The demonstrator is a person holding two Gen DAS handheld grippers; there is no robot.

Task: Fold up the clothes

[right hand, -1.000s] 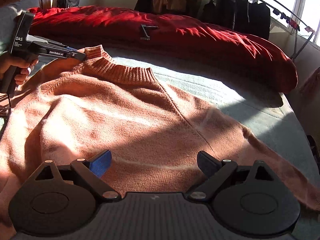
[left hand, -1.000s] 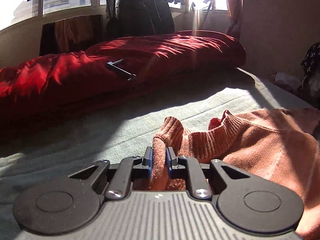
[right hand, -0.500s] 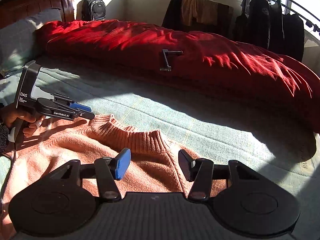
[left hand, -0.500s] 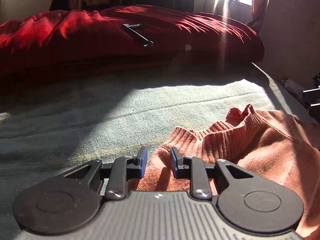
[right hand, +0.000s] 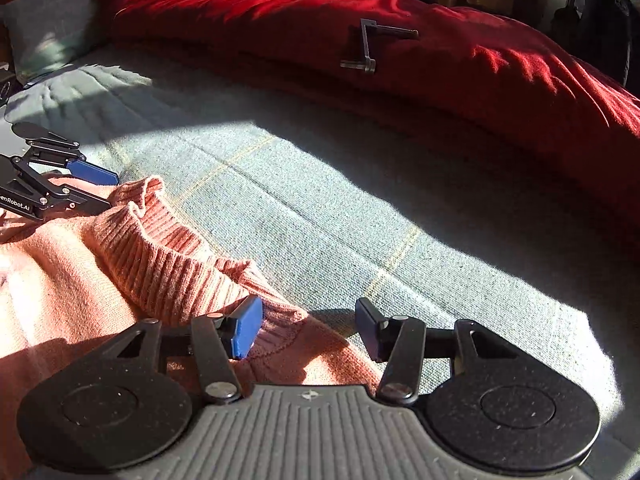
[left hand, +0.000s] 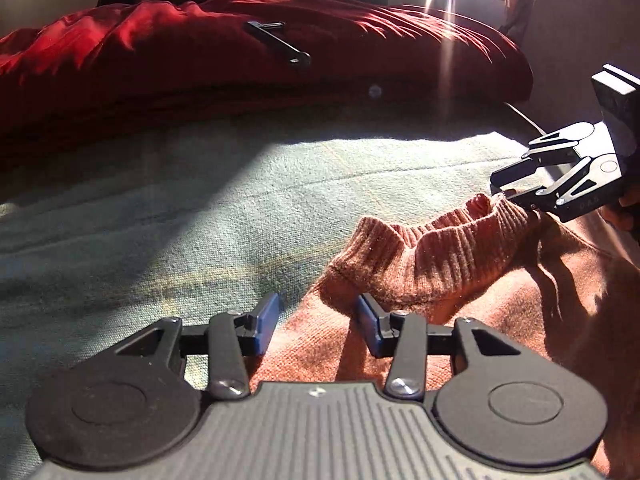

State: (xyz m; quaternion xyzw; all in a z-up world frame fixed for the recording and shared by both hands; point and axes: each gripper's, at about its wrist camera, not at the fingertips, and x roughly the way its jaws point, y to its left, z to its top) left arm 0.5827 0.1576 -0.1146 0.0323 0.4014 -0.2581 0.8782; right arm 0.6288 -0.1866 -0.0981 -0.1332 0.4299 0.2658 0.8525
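Observation:
An orange knit sweater lies on the grey-green bed blanket, its ribbed collar bunched up. My left gripper sits low at the sweater's left shoulder with its jaws opening. Fabric lies between the blue pads, which do not press it. My right gripper is at the other shoulder beside the collar, jaws opening a little, with the sweater's edge between its untouching pads. Each gripper shows in the other's view: the right gripper near the collar's far end, the left gripper at the left edge.
A red duvet is piled along the far side of the bed with a metal crank handle on it. A grey pillow lies at the head. Dark clothes hang by the window. The blanket stretches beyond the sweater.
The left gripper let go of the sweater's shoulder and its jaws spread while it sank lower. The right gripper swept from over the sweater's body up to the collar, its jaws narrowing.

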